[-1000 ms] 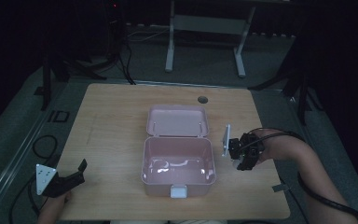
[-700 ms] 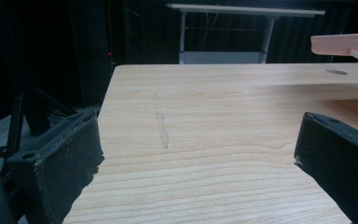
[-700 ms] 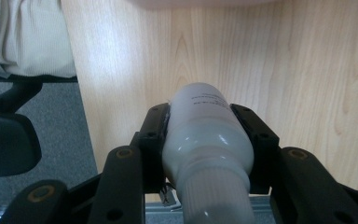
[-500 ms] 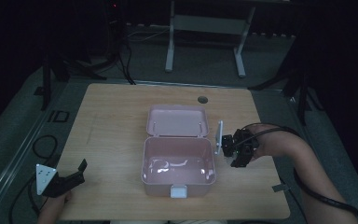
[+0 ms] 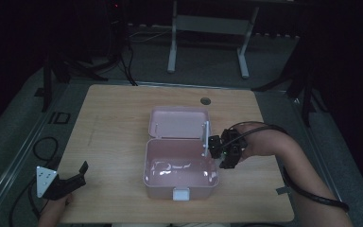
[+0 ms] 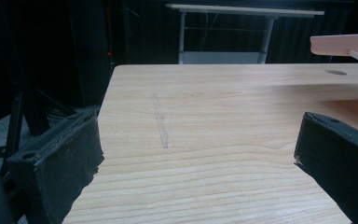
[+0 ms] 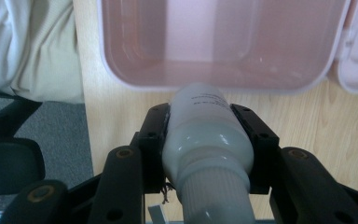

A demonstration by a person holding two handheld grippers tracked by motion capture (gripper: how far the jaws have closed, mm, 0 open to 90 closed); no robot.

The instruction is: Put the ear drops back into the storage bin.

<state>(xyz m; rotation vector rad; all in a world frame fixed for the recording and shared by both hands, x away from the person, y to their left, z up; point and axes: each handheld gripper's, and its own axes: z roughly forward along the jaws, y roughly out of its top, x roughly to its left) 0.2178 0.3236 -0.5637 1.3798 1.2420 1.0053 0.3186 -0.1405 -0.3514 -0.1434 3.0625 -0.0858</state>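
- Right gripper (image 5: 216, 150) jaws clenched on a white bottle (image 7: 206, 137); a black pad presses each flank of the bottle body.
- In the right gripper view the ribbed cap sits at the bottom of the frame, and the bottle's far end reaches just past the near rim of the box (image 7: 223, 42).
- In the high view the bottle (image 5: 206, 138) shows as a pale upright sliver at the box's right edge, near where tray and lid meet. It is off the desk (image 5: 118, 132), carried in the jaws.
- Box (image 5: 179, 168): pink plastic, open. The tray lies nearer the person, with a white latch at its front wall. The lid (image 5: 177, 124) lies flat behind it, farther from the person.
- Tray inside looks bare apart from pale glints on the floor; too dim to tell more.
- Right forearm comes in from the lower right, with a black cable looping round it.
- Left gripper (image 5: 71, 182) at the desk's near left corner, well apart from the box. Jaws released and spread wide, nothing between them, only bare wood grain in the left gripper view.
- Left gripper view: edge of the box (image 6: 345, 44) at upper right.
- Round grommet hole (image 5: 205, 101) in the desk behind the lid.
- Room around the desk is dark; a table frame stands on the floor beyond.
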